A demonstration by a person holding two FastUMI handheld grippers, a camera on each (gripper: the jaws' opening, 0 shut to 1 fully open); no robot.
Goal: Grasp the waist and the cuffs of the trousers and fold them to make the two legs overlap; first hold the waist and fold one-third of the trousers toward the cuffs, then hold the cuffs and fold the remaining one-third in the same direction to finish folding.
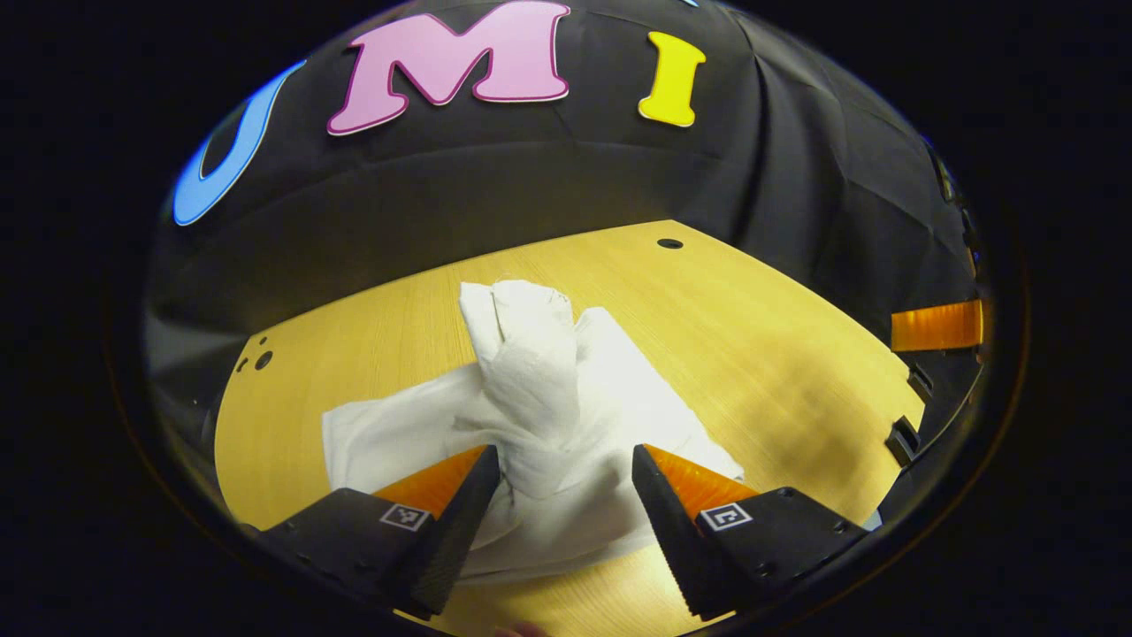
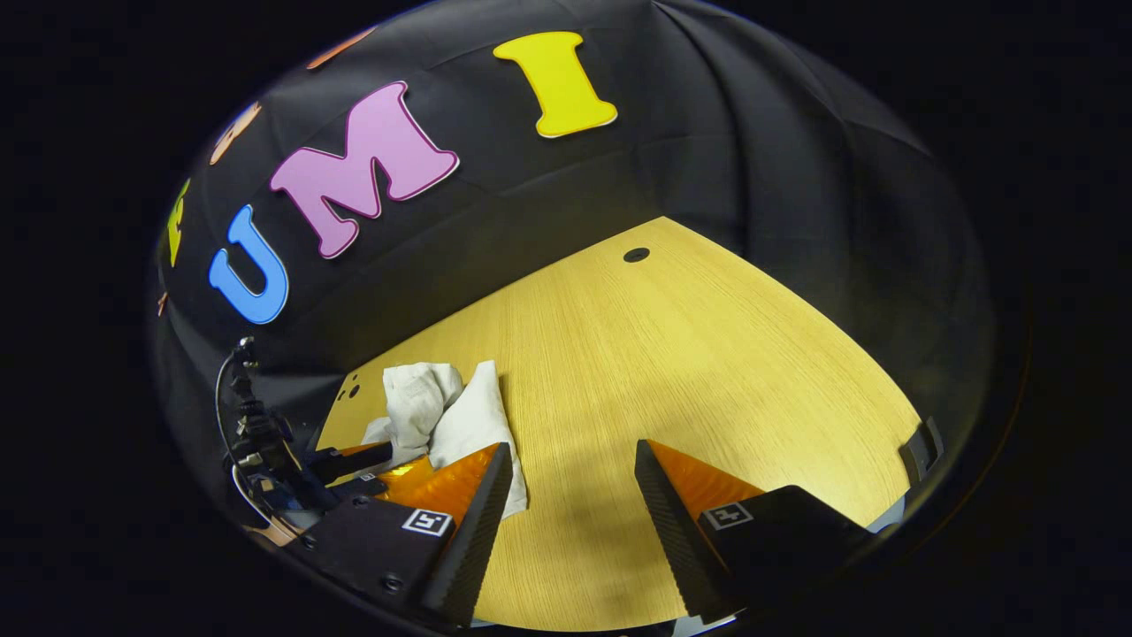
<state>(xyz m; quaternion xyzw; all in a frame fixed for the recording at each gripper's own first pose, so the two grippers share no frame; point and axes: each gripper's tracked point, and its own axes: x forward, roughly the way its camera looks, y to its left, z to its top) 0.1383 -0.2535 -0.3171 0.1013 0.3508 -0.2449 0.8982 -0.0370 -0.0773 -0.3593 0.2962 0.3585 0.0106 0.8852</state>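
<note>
A: Step? Trousers lie bunched, unfolded, on the worktop. I judge nothing is begun.

B: Left hand-held gripper hovers over the heap, jaws wide apart, holding nothing. Right hand-held gripper gapes over bare wood, trousers off to its left.

A: Next?

B: Likely find waist and cuffs. Can't tell either apart in that crumple; the near edge is hidden behind the fingers.

Quick count: one pair of white trousers, bunched in a heap on one wooden table. Two grippers total, left gripper and right gripper, with two fingers apiece.
</note>
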